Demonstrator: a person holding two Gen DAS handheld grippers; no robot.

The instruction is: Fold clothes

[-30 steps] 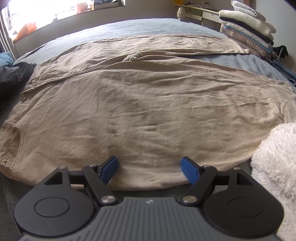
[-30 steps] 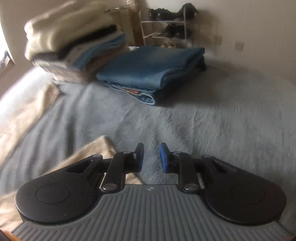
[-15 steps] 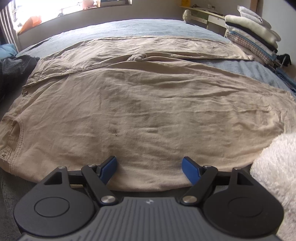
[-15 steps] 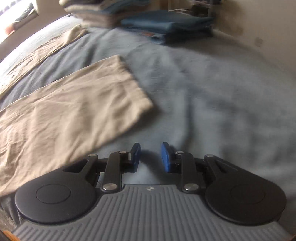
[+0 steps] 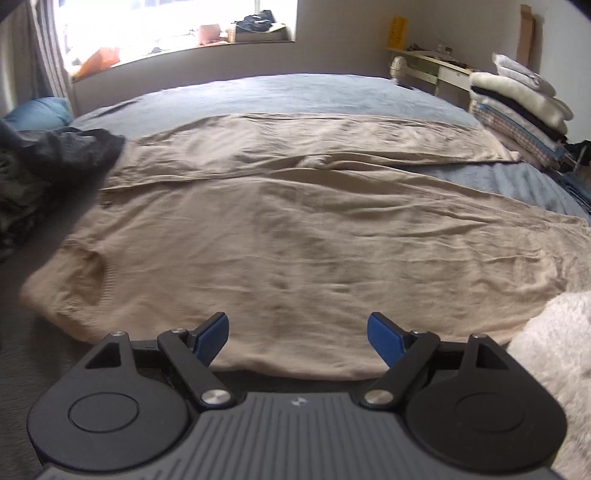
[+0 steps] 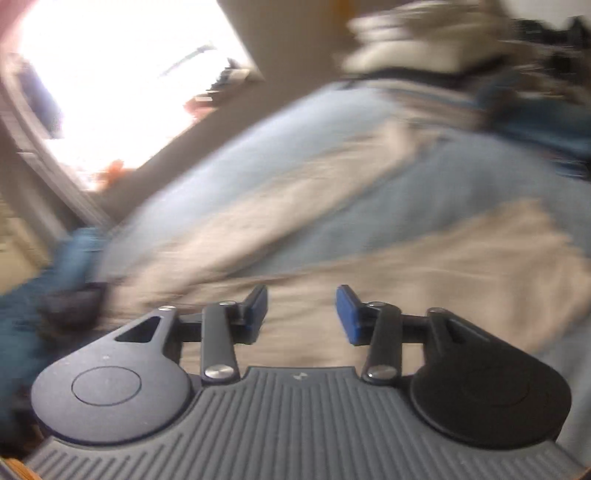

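Beige trousers (image 5: 295,236) lie spread flat across the blue-grey bed (image 5: 280,92), waistband at the left, one leg reaching to the far right. My left gripper (image 5: 297,334) hovers over their near edge, jaws wide and still opening, nothing between the blue pads. In the blurred right wrist view the same beige trousers (image 6: 424,258) stretch under my right gripper (image 6: 301,310). Its jaws are opening with nothing between them.
A dark crumpled garment pile (image 5: 48,162) lies at the left bed edge. Folded clothes are stacked (image 5: 517,107) at the far right. A fluffy white item (image 5: 554,354) sits at the near right. A bright window (image 5: 166,26) is behind the bed.
The right wrist view swung left from the blue folded stack across the bed to the trousers and window, and its jaws widened. The left gripper rose and drew back a little, jaws slightly wider.
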